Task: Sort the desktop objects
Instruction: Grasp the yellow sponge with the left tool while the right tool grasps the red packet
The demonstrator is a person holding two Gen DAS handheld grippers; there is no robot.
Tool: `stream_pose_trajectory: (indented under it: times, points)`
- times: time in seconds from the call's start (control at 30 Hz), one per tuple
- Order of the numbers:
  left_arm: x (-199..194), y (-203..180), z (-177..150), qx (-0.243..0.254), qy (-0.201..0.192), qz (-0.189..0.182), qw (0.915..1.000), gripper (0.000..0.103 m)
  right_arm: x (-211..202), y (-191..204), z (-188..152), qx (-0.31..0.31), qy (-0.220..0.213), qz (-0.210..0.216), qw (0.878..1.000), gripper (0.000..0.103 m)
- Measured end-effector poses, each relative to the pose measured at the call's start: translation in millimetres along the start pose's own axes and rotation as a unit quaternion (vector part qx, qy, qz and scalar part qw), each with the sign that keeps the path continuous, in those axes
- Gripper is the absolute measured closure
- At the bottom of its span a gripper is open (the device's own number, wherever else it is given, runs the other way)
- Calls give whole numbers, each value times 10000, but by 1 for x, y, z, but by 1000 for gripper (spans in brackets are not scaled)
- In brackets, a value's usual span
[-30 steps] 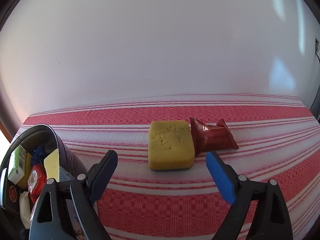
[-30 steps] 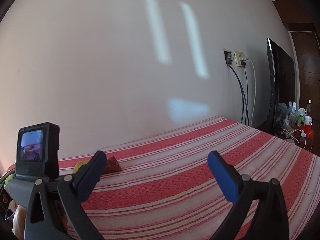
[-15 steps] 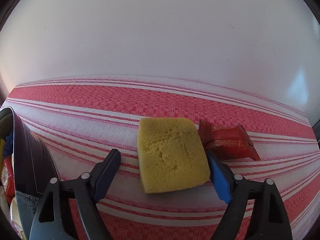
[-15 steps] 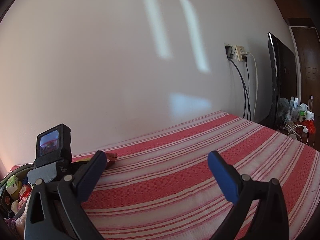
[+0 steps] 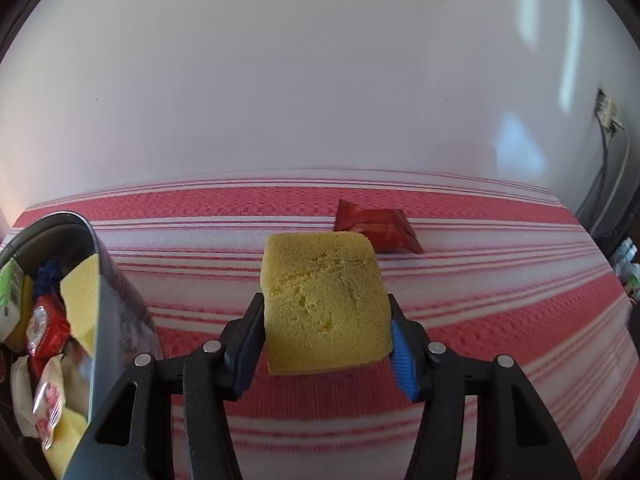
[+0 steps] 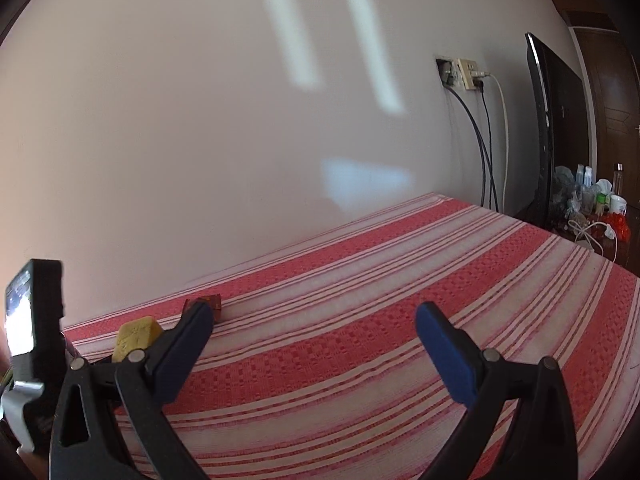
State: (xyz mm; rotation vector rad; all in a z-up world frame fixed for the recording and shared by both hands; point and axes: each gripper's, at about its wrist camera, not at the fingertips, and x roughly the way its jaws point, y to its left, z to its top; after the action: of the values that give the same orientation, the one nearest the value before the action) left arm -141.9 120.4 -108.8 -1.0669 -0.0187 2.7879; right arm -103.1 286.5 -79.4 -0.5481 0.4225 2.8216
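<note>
Gripping step is done, judging by the left wrist view: left gripper [image 5: 326, 344] is pinching the yellow rectangular foam sponge [image 5: 325, 303] across its two long sides, jaws pressed into the foam. Sponge sits over the red-and-white striped woven cloth [image 5: 500, 320] near the middle, toward the wall-side edge; can't tell if it's lifted clear or touching the cloth.

Small red foil snack packet [image 5: 376, 227] lies just beyond the sponge's far right corner, close to the wall-side edge, apart from the gripper.

Dark round metal bin [image 5: 116, 304] stands at the cloth's left edge, already holding another yellow sponge, red packets and other wrappers.

Right gripper [image 6: 316, 350] is spread wide, holding nothing, hovering over bare cloth toward the right side.

Next move, as I read it: carry the sponge left, get it over the bin rim, release. Foam is soft, so it may spring or tilt on release. Red packet likely follows.
</note>
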Motion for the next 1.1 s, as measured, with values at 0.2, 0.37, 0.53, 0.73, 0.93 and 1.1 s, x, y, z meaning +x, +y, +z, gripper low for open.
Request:
stream_pose_trajectory:
  times: [0.2, 0.37, 0.53, 0.73, 0.93, 1.1]
  points:
    - [-68, 16, -37, 314, -425, -209, 9984, 46, 35, 14, -5, 172, 1036, 848, 9909, 1]
    - [-83, 49, -36, 444, -814, -76, 9957, 46, 82, 50, 5, -145, 1514, 1158, 9816, 1]
    - [-92, 56, -39, 507, -1069, -145, 9929, 46, 126, 82, 8, -247, 1915, 1286, 9727, 1]
    - [-80, 52, -47, 512, -952, -106, 9941, 46, 177, 113, 2, -656, 2249, 750, 9693, 4]
    - [-78, 51, -49, 467, -818, -122, 9955, 46, 197, 132, -7, -1044, 2443, 275, 9637, 39]
    - [-79, 50, -50, 490, -802, -134, 9955, 46, 190, 133, -11, -1227, 2443, 241, 9616, 59]
